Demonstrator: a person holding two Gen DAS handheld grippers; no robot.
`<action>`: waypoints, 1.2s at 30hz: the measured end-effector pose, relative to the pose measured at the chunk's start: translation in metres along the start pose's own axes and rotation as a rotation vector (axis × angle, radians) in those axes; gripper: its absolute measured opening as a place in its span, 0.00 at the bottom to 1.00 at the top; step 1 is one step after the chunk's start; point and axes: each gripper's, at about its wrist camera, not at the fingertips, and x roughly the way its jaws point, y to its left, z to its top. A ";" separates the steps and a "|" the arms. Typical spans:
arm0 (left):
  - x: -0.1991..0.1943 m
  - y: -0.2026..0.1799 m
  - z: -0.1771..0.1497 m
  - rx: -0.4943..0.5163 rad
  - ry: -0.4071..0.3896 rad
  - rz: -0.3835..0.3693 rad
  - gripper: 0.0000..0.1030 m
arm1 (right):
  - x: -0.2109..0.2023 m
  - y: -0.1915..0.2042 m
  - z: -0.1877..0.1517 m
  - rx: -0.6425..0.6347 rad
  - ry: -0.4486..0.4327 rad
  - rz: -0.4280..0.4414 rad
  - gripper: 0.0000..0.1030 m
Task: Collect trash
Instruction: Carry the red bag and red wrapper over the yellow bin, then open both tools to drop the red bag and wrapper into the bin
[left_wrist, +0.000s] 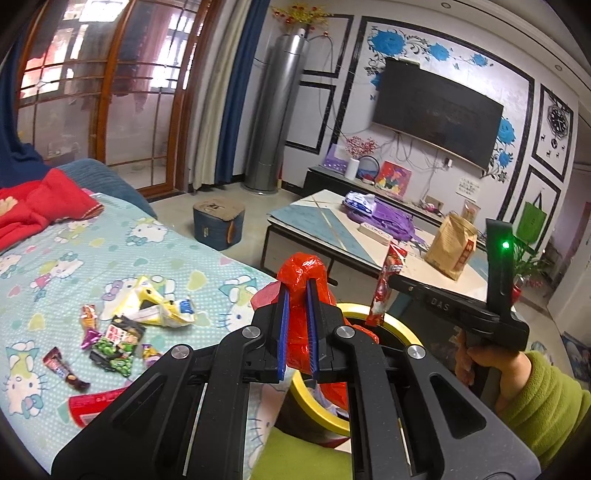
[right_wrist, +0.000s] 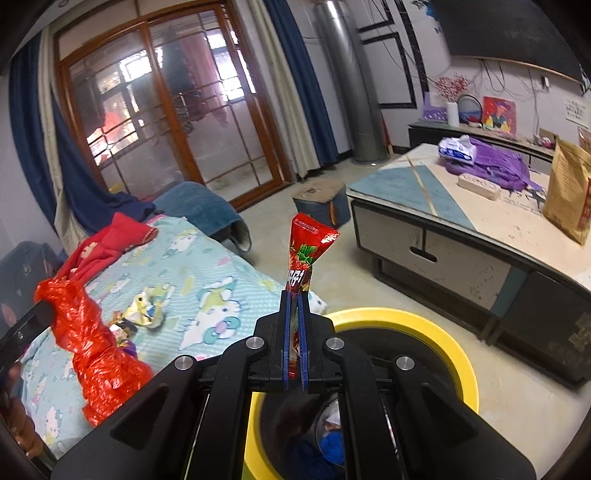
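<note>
Right wrist view: right gripper clamped the red wrapper; centre it above the yellow bin before releasing, while left gripper gripped the red bag

daylight from glass doors | sharp focus | fisheye edges warped, dark

Right tool pinching red wrapper above yellow-rimmed bin.
</note>
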 end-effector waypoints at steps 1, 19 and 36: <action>0.001 -0.002 -0.001 0.005 0.001 -0.002 0.05 | 0.000 -0.003 0.000 0.005 0.001 -0.003 0.04; 0.045 -0.039 -0.030 0.091 0.110 -0.065 0.05 | 0.011 -0.040 -0.005 0.072 0.045 -0.017 0.04; 0.092 -0.058 -0.057 0.141 0.212 -0.099 0.05 | 0.029 -0.068 -0.014 0.140 0.119 -0.027 0.05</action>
